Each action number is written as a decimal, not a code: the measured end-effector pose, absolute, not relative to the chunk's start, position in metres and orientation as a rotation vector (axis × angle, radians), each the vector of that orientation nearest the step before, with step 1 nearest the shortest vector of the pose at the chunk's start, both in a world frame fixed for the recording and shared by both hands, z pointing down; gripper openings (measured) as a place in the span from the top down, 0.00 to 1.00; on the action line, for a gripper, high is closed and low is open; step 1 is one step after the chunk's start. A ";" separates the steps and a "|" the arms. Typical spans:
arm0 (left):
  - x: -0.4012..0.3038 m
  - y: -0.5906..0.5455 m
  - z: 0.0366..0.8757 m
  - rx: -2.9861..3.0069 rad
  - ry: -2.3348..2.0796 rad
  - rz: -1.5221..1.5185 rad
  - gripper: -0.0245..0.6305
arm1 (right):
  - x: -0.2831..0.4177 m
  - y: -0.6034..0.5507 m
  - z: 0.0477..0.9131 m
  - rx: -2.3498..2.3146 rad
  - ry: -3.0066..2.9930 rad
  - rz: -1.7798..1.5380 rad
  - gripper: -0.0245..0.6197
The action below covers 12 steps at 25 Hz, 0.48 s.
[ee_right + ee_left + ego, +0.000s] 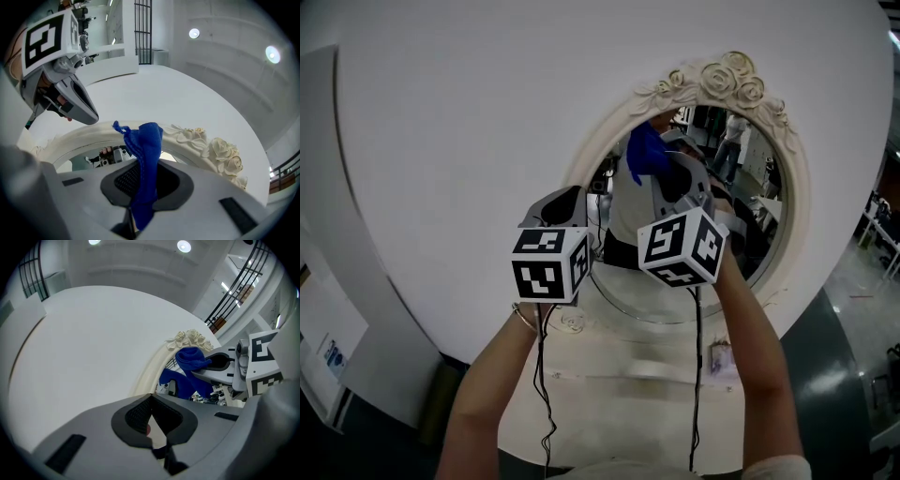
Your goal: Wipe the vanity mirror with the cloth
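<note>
Right gripper view: the right claw (143, 187) is clamped on the blue cloth (146, 154). A strip runs out from between the pads, and a bunched end with a small loop sits ahead of them. The cloth's long axis follows the claw's reach and points at the upper arc of the vanity mirror (755, 225), just under the rose crest (722, 80).

In the head view the wad sits at the upper left of the glass. In the left gripper view it lies close against its own reflection. We cannot tell whether it presses on the glass.

The left claw (151, 420) is closed with its pad tips together and holds nothing. It hangs beside the frame's left edge, apart from it.

We judge the cloth light, soft and limp. It will fold under pressure, so a hold close behind the wad suits it, as taken now. A long free tail would merely drag.

The mirror is an upright oval, crest uppermost, with its face toward us. We judge the glass fragile and the moulded frame (600, 150) brittle at the roses. Any steadying hold belongs on the plain lower rim.
</note>
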<state>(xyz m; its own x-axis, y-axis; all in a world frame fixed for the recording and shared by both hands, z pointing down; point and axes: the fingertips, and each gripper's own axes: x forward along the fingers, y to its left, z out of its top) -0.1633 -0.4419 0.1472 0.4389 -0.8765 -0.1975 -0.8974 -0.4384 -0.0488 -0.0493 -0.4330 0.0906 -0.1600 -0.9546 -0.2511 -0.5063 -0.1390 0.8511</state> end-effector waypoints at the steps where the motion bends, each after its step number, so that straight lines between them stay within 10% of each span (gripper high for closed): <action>1: -0.164 -0.444 0.149 -2.543 1.574 0.214 0.96 | -0.052 -0.435 0.091 1.633 -1.641 -1.253 0.86; 12: -0.176 -0.455 0.177 -2.583 1.578 0.170 0.96 | -0.077 -0.454 0.119 1.563 -1.598 -1.184 0.86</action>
<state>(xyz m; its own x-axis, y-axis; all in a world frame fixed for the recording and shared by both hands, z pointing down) -0.1759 -0.4548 0.1773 0.4534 -0.8782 -0.1523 -0.8905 -0.4537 -0.0347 -0.0771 -0.4540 0.1194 -0.1239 -0.9788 -0.1628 -0.4410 -0.0927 0.8927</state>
